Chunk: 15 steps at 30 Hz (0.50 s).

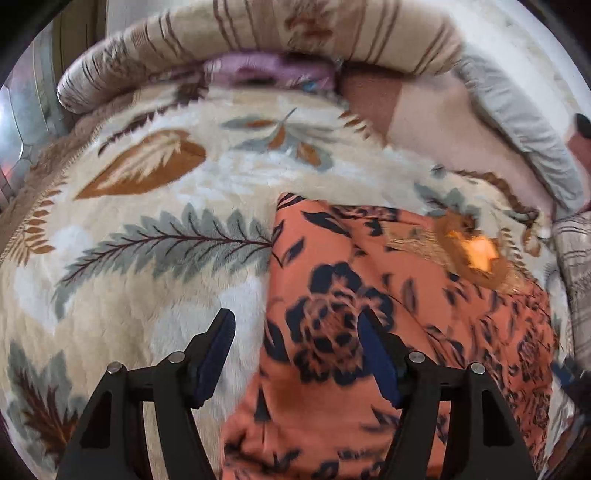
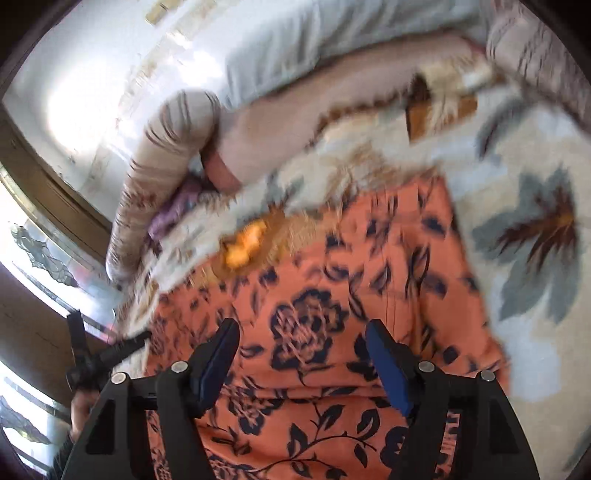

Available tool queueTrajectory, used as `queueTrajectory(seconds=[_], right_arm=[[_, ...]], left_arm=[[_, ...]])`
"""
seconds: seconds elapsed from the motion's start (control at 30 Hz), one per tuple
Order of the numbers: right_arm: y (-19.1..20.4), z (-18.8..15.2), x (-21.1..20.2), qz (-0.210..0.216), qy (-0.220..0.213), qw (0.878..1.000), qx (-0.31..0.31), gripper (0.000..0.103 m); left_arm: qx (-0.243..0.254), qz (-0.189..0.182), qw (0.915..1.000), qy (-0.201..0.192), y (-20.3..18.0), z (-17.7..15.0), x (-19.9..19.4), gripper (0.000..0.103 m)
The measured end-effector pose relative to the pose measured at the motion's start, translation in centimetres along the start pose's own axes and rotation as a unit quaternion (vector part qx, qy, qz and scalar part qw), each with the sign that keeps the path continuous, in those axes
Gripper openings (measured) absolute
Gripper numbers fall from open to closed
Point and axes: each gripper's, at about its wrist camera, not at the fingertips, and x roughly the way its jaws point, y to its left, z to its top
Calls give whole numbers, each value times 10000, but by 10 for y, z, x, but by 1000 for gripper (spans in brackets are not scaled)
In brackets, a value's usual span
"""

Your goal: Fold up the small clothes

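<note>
An orange garment with a dark navy flower print [image 1: 369, 314] lies flat on a cream leaf-patterned blanket [image 1: 147, 240]. In the left wrist view my left gripper [image 1: 297, 321] is open and empty above the garment's left edge. In the right wrist view the same garment [image 2: 332, 314] fills the lower middle. My right gripper [image 2: 303, 332] is open and empty just above it. The other gripper shows as a dark blurred shape at the left edge of the right wrist view [image 2: 96, 354] and at the right edge of the left wrist view [image 1: 572, 380].
A striped rolled cushion [image 1: 258, 33] and a purple cloth [image 1: 269, 70] lie at the blanket's far side. A grey pillow [image 1: 517, 122] is at the right. A wooden window frame [image 2: 48, 192] stands at the left in the right wrist view.
</note>
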Motion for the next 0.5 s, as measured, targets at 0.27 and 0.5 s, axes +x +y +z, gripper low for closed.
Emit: queueTrajectory(seconds=[0.27, 0.5], right_arm=[[-1, 3, 3, 22, 11, 9999, -131, 73], [-37, 23, 34, 304, 67, 9966, 765, 73]], left_arm=[[-212, 158, 9995, -193, 11, 22, 8, 70], [-134, 576, 9982, 34, 12, 27, 33, 75]])
